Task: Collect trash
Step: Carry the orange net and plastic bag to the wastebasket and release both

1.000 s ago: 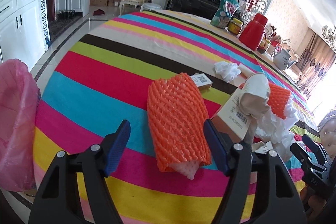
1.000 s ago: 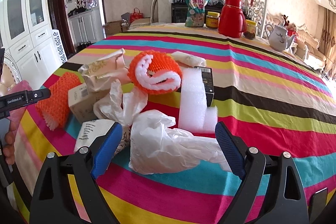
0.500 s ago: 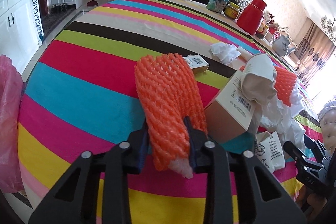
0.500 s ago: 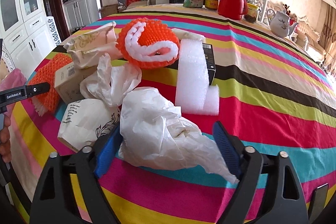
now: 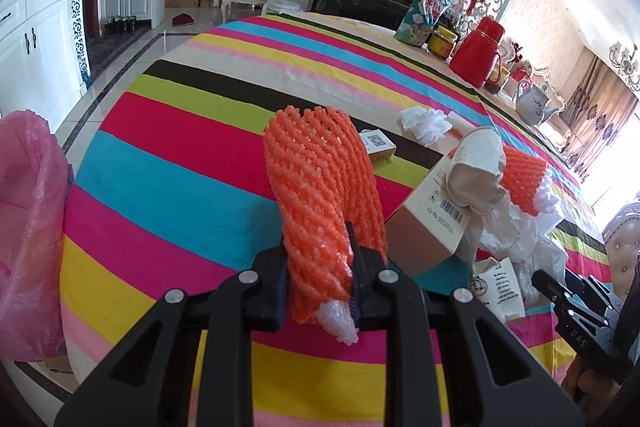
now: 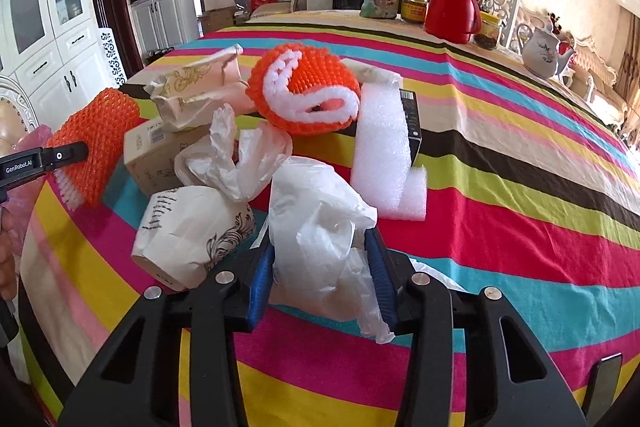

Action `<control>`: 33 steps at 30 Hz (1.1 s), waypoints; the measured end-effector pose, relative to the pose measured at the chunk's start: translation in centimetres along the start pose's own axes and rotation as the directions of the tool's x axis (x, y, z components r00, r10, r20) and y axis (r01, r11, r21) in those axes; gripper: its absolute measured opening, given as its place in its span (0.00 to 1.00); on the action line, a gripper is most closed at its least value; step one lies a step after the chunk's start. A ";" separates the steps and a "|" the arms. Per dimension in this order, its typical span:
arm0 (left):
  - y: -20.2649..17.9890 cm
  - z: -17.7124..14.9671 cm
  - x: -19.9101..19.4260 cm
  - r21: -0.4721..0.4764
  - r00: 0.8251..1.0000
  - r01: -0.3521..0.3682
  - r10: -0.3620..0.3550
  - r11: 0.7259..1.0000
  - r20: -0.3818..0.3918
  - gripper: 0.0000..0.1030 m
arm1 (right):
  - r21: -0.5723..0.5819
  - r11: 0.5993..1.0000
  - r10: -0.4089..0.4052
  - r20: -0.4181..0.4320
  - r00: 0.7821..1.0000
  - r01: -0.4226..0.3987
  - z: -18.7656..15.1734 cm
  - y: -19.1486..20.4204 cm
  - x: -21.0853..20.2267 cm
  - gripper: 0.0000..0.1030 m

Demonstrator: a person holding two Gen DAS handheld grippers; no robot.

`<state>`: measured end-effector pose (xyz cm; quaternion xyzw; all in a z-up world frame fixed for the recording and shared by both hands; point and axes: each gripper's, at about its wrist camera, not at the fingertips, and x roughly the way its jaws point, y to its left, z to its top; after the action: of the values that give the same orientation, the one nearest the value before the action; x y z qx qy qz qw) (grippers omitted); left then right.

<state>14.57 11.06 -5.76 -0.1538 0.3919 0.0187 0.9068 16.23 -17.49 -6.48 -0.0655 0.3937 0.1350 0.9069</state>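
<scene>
Since second ago: both grippers closed from wide open onto trash.

Left wrist: left gripper (image 5: pixel 318 281) clamped on orange foam net (image 5: pixel 320 187) near its lower end, above striped counter (image 5: pixel 168 163). Net light, springy; mid-body pinch suits. Pink bag (image 5: pixel 28 227) at left.

Right wrist: right gripper (image 6: pixel 320 279) pinching crumpled white plastic bag (image 6: pixel 320 227) at counter front. Flimsy, slippery; bunched part best.
</scene>
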 end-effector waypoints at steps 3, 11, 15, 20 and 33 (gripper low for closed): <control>0.0 0.1 -0.8 -0.002 1.000 0.001 -0.001 1.000 0.016 0.22 | 0.002 1.000 0.005 0.020 1.000 -0.005 0.1 0.1 -0.7 0.41; 0.5 0.2 -3.3 -0.006 0.998 0.008 -0.007 1.000 0.066 0.22 | 0.018 1.000 -0.002 0.091 0.996 0.000 0.9 0.2 -2.8 0.40; 0.7 0.4 -4.6 -0.012 0.995 0.004 -0.003 1.000 0.095 0.22 | 0.029 1.000 -0.002 0.122 0.992 -0.002 1.6 0.1 -3.7 0.40; 2.0 0.6 -6.3 -0.028 0.992 -0.004 0.007 1.000 0.127 0.22 | 0.025 1.000 0.005 0.161 0.987 -0.010 2.7 1.0 -4.8 0.40; 7.6 1.1 -12.0 -0.102 0.970 -0.059 0.081 0.993 0.229 0.22 | -0.082 0.993 0.103 0.218 0.971 -0.087 6.3 7.4 -6.3 0.40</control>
<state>5.83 19.65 1.58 -0.1792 0.2870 0.0870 0.9370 14.28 -10.17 2.38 -0.0639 0.2878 0.1987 0.9347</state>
